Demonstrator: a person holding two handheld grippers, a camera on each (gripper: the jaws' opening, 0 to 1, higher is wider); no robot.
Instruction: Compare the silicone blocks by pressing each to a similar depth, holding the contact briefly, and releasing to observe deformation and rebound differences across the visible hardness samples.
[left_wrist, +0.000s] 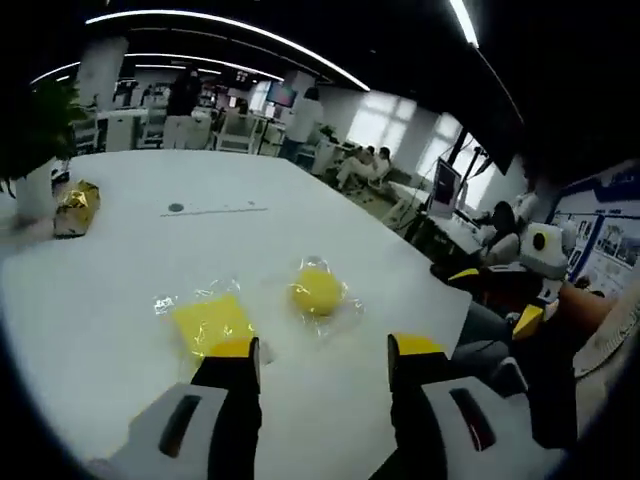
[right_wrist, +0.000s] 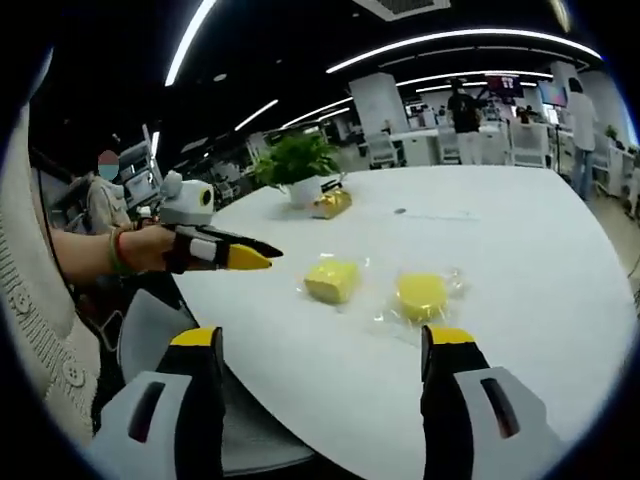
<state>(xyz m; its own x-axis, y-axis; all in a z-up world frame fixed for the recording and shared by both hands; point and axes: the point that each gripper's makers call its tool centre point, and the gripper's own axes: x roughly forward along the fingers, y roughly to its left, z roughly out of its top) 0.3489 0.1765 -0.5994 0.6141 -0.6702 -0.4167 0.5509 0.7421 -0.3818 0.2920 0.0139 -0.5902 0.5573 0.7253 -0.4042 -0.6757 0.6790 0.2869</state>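
Two yellow silicone pieces lie on the white counter (left_wrist: 330, 240), each on a clear plastic wrapper: a square block (left_wrist: 210, 322) just ahead of the left claw's (left_wrist: 323, 362) left jaw tip, and a round block (left_wrist: 317, 290) a little further ahead, between the lines of its two jaws. From the right claw (right_wrist: 330, 350), the square block (right_wrist: 332, 279) sits ahead between the jaws and the round block (right_wrist: 421, 294) ahead of the right jaw.

Both claws are spread wide and hold nothing. Neither touches a block, so this looks like the approach before a press. Next, one claw must come down onto a block, squarely and gently.

In the right gripper view the left claw (right_wrist: 262, 257) appears at the left, off the counter's edge; its jaws look nearly together there, though the angle may deceive. Hardness markings cannot be made out. A potted plant (right_wrist: 296, 160) and a gold packet (right_wrist: 331, 203) stand far beyond.
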